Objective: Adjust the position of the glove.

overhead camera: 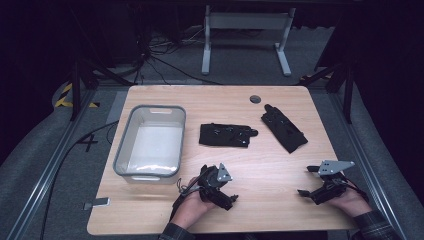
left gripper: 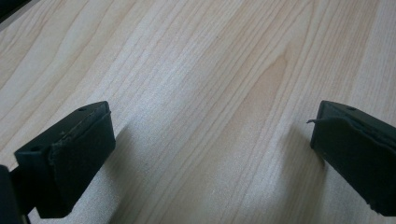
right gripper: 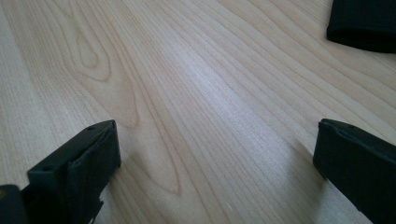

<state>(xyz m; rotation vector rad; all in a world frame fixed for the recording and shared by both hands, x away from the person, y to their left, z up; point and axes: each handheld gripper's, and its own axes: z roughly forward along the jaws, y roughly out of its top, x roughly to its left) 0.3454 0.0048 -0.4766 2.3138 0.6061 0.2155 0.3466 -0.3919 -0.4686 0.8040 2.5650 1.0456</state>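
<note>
Two black gloves lie on the wooden table [overhead camera: 260, 170]. One glove [overhead camera: 225, 135] lies flat near the middle. The other glove [overhead camera: 283, 128] lies slanted to its right, fingers toward the far edge. My left gripper [overhead camera: 227, 187] rests near the front edge in a hand, below the middle glove. Its jaws stand wide apart over bare wood [left gripper: 212, 135]. My right gripper [overhead camera: 306, 181] sits at the front right, open too, nothing between its fingers [right gripper: 215, 149]. A black glove's edge [right gripper: 364, 23] shows at the top right of the right gripper view.
A clear plastic bin with a grey rim [overhead camera: 122, 145] stands on the table's left half; I see nothing inside it. A round cable hole [overhead camera: 255, 99] sits near the far edge. A white desk frame [overhead camera: 245, 35] stands on the floor beyond.
</note>
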